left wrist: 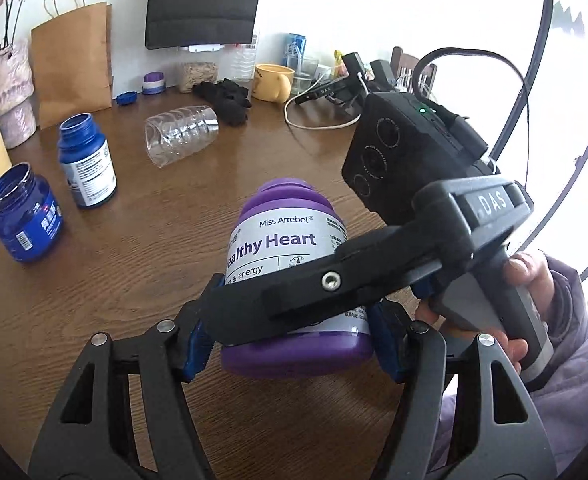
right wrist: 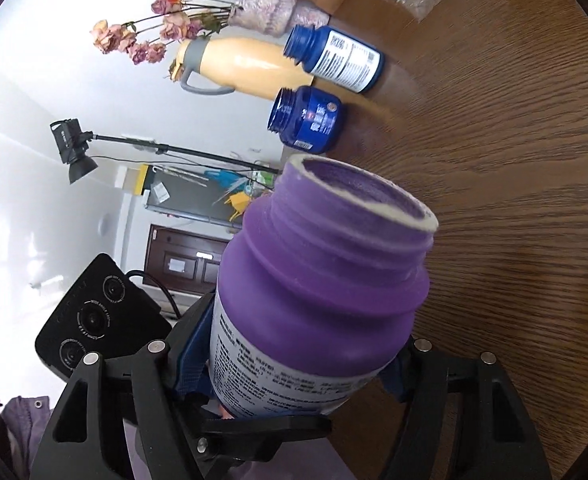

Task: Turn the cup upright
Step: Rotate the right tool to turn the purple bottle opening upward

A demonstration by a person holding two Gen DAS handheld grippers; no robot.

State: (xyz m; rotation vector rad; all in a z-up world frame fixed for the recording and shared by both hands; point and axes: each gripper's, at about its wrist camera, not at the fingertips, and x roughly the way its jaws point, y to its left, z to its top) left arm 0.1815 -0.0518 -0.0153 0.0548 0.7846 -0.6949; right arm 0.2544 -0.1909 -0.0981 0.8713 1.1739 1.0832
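here both grippers clamp the smooth, round purple bottle (left wrist: 294, 272).

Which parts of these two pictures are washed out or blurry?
Left wrist view: the window on the right is blown out white, but the purple bottle label reads sharply. Right wrist view: the wall on the left is glared pale, the two blue bottles and the table look smeared, and the fisheye bends the table edge into a curve.
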